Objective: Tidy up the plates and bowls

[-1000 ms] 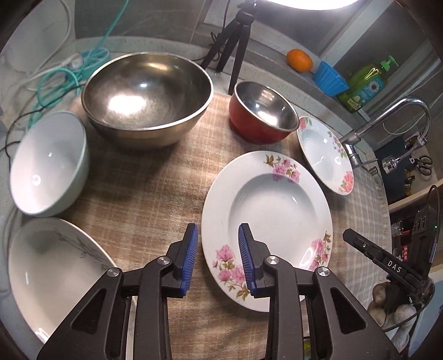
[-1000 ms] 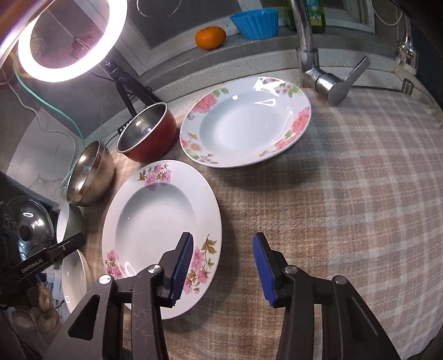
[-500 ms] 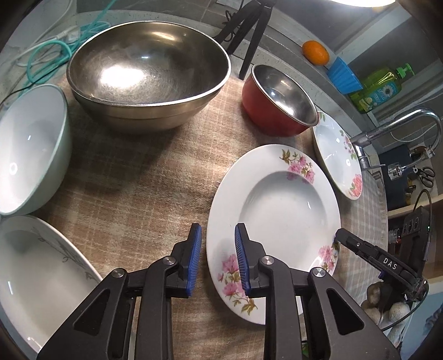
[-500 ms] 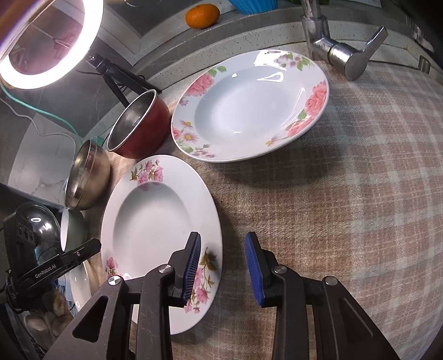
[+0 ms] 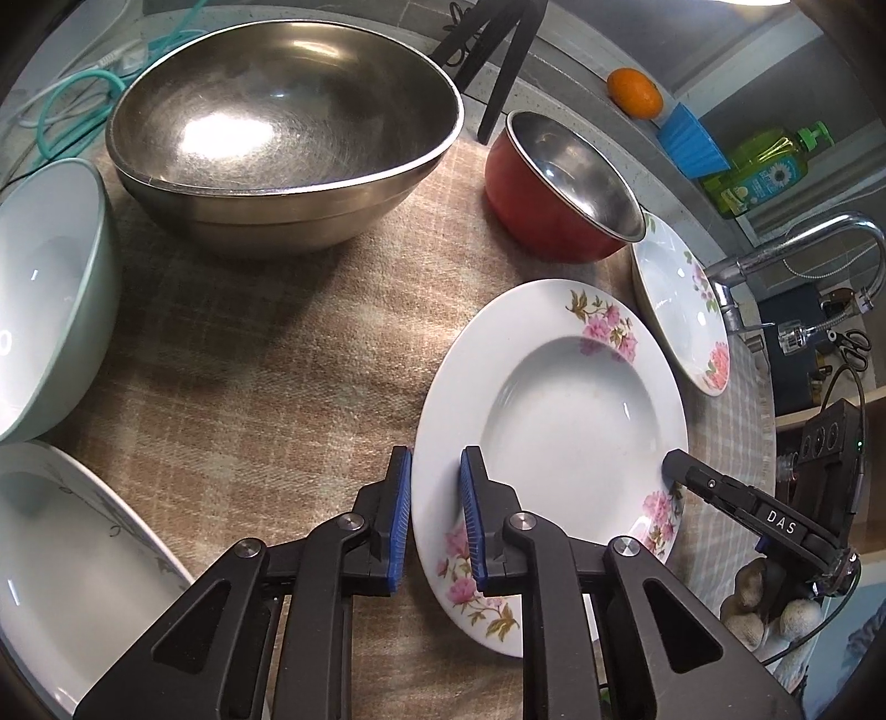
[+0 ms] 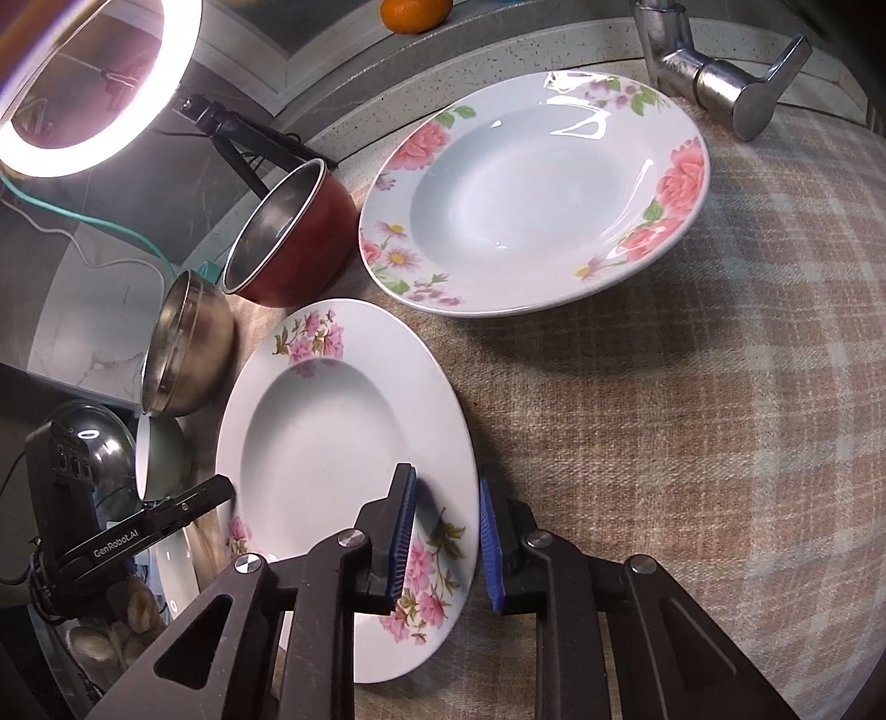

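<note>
A white deep plate with pink flowers lies on the checked cloth; it also shows in the right wrist view. My left gripper is open, its jaws straddling the plate's left rim. My right gripper is open, its jaws straddling the plate's opposite rim. A second flowered plate lies beyond, near the tap. A red bowl, a large steel bowl, a white bowl and a white plate stand around.
A tap stands at the cloth's far edge. A tripod with a ring light stands behind the bowls. An orange, a blue cup and a soap bottle sit on the ledge.
Both grippers have moved forward and lower onto the pink-flowered plate's rims, from opposite sides. Both jaw gaps have narrowed around the rim.
</note>
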